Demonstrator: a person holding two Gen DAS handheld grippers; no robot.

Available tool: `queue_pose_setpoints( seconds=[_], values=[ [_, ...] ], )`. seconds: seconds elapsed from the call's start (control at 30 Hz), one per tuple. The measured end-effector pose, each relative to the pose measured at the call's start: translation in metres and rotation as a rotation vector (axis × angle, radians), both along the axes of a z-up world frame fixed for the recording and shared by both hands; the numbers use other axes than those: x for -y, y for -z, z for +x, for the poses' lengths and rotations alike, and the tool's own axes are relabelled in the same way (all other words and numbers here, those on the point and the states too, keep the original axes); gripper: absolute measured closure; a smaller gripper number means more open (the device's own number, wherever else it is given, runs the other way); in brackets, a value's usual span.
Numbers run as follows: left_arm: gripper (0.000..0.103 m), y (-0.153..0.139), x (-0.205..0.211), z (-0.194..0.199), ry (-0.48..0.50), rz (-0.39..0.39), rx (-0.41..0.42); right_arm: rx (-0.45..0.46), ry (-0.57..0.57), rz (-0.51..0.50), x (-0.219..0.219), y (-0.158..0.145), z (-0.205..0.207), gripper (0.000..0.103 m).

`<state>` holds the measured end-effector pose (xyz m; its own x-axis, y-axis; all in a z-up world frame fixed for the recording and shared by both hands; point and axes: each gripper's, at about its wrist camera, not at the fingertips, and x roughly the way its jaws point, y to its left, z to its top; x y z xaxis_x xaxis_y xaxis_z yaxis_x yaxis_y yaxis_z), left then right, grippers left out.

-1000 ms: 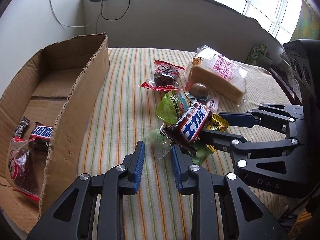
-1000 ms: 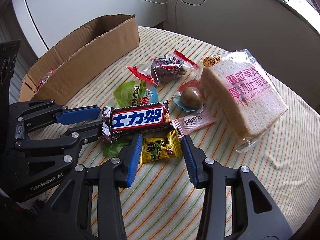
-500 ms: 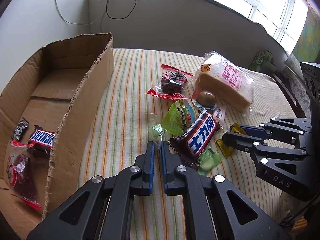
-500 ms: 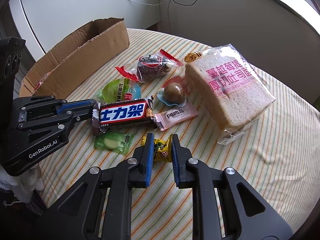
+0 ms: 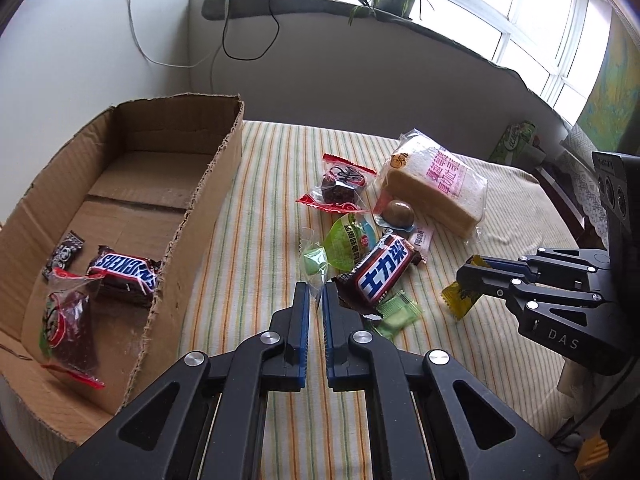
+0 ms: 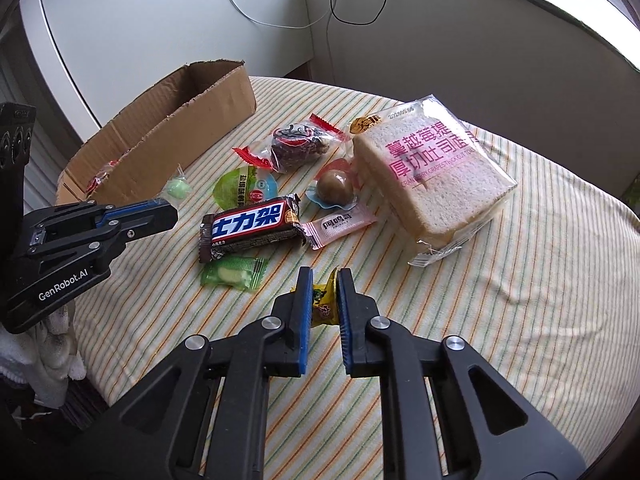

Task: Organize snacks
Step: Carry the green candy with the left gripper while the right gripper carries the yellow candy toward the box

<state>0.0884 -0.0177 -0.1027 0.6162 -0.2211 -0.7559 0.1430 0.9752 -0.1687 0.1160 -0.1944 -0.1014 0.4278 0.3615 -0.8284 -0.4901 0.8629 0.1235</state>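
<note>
My left gripper (image 5: 315, 289) is shut on the clear wrapper of a small green candy (image 5: 314, 261) and holds it above the cloth; the candy also shows in the right wrist view (image 6: 178, 189). My right gripper (image 6: 322, 280) is shut on a yellow snack packet (image 6: 321, 303), lifted off the table; the packet also shows in the left wrist view (image 5: 460, 298). A cardboard box (image 5: 200, 188) stands at the left with a Snickers bar (image 5: 124, 274) and other packets inside.
On the striped tablecloth (image 6: 540, 280) lie a brown chocolate bar (image 6: 250, 226), a green flat packet (image 6: 234, 274), a green jelly cup (image 6: 244, 190), a wrapped egg (image 6: 334, 190), a pink packet (image 6: 340, 226), a red-edged dark snack (image 6: 294, 146) and a bagged bread loaf (image 6: 432, 176).
Both grippers went from open to shut, the left on the green candy and the right on the yellow packet. Both have since lifted and pulled back from the pile.
</note>
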Motion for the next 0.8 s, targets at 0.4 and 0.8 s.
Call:
queue_pose_setpoints(
  seconds=[0.4,0.8],
  values=[
    [0.098,-0.024,-0.008,-0.019,-0.01,-0.041,0.042,0.022,0.042,0.035,0.016,-0.02,-0.007,0.091],
    [0.098,-0.052,-0.045,-0.034,-0.079,-0.06,0.116,0.093,0.003,0.09,-0.018,-0.066,-0.005,0.091]
  ],
)
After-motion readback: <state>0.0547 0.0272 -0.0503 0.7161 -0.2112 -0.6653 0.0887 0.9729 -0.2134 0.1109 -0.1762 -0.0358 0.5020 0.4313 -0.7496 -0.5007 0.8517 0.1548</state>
